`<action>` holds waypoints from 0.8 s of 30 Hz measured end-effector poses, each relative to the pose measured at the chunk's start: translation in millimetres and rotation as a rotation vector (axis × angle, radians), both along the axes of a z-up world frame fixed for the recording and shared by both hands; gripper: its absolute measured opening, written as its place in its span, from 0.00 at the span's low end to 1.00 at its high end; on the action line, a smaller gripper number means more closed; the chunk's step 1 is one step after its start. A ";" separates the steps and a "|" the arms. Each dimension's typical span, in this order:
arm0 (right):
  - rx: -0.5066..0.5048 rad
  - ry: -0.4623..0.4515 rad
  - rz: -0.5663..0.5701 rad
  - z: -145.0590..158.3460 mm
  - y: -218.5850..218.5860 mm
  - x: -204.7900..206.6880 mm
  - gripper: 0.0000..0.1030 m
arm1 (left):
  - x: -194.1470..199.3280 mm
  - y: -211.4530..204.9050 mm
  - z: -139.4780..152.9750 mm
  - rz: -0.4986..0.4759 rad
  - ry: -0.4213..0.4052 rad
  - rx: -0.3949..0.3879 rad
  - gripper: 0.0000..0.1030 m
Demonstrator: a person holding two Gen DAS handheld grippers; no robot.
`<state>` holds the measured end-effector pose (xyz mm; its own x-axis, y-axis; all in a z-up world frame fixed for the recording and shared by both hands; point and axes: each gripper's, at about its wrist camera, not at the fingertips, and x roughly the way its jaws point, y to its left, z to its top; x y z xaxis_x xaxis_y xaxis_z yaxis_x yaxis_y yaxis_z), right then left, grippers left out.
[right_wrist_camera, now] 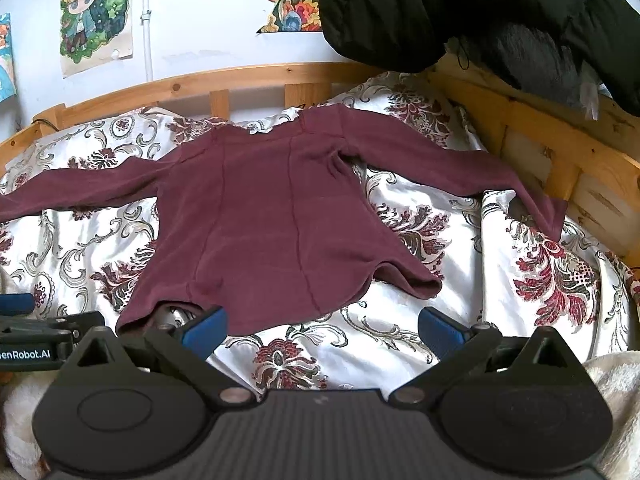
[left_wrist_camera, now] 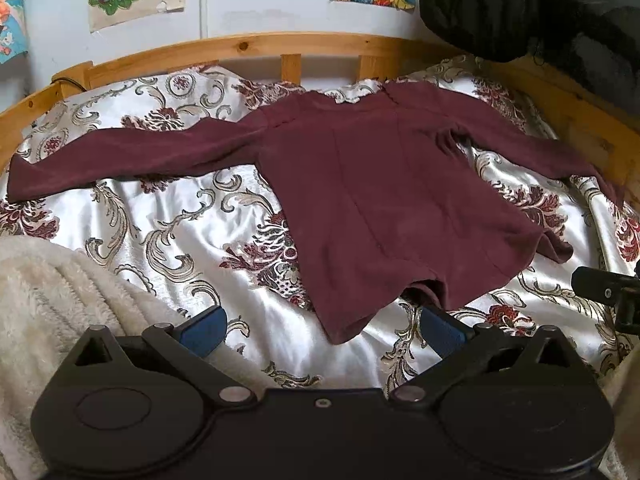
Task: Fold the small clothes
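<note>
A maroon long-sleeved top [left_wrist_camera: 372,204] [right_wrist_camera: 256,216] lies spread flat on the patterned bedspread, both sleeves stretched out sideways and the hem towards me. My left gripper [left_wrist_camera: 322,330] hangs open just short of the hem's left corner, with nothing between its blue pads [left_wrist_camera: 204,330]. My right gripper [right_wrist_camera: 322,330] is open too, just in front of the hem; its left pad [right_wrist_camera: 206,330] sits at the hem's edge. The left gripper [right_wrist_camera: 24,332] shows at the left edge of the right wrist view, and the right gripper's black body [left_wrist_camera: 608,292] shows at the right edge of the left wrist view.
A white satin bedspread [left_wrist_camera: 192,216] [right_wrist_camera: 500,288] with a red and gold floral pattern covers the bed. A wooden bed rail [left_wrist_camera: 260,46] [right_wrist_camera: 560,152] runs along the back and right. A black garment [right_wrist_camera: 460,12] hangs over the right rail. A cream fleece blanket [left_wrist_camera: 44,304] lies near left.
</note>
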<state>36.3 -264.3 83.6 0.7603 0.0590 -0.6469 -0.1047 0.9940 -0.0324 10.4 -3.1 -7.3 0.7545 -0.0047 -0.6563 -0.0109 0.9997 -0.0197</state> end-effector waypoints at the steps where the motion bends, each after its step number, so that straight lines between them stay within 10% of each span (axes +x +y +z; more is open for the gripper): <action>1: 0.005 0.004 -0.005 0.4 -0.8 1.9 1.00 | 4.1 -0.2 0.3 0.000 0.015 0.003 0.99; 8: 0.104 -0.048 -0.063 16.8 -22.0 18.1 1.00 | 44.6 4.6 11.3 -0.009 0.075 -0.061 0.99; 15: -0.011 -0.300 -0.131 54.2 -37.1 42.9 1.00 | 103.8 -4.7 33.3 -0.053 0.047 -0.001 0.99; 24: 0.225 -0.429 -0.072 65.5 -83.5 79.1 1.00 | 186.3 -22.8 33.7 -0.144 0.002 0.021 0.99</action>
